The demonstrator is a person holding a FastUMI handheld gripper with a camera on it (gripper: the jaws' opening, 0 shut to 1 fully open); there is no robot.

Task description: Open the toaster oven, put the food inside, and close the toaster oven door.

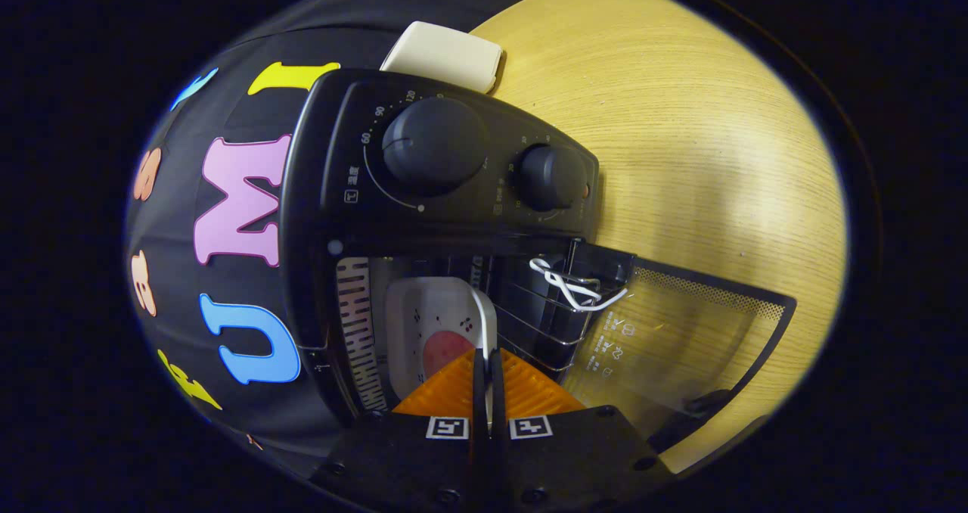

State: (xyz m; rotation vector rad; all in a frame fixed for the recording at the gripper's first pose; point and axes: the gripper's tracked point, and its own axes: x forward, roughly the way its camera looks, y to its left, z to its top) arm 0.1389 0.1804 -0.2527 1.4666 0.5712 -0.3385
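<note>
Inside the toaster oven (423,218), just ahead of your fingers, the white dish (431,324) with the round pink piece of food (446,349) sits in the cavity, and you hold it by its near rim: your gripper (488,380) is pinched narrow, with the thin white rim caught between both pads. The view is rolled, so the control panel with its two knobs (433,146) lies beyond the dish, and the glass door (681,339) hangs fully open to one side of your fingers, lying out over the wooden table (681,119). The wire rack (544,312) stands close beside the dish toward the door, a white tie (575,286) looped on it. On the dish's other side, the ribbed cavity wall (359,331) is close. A cream box (445,55) rests on the table behind the oven.
</note>
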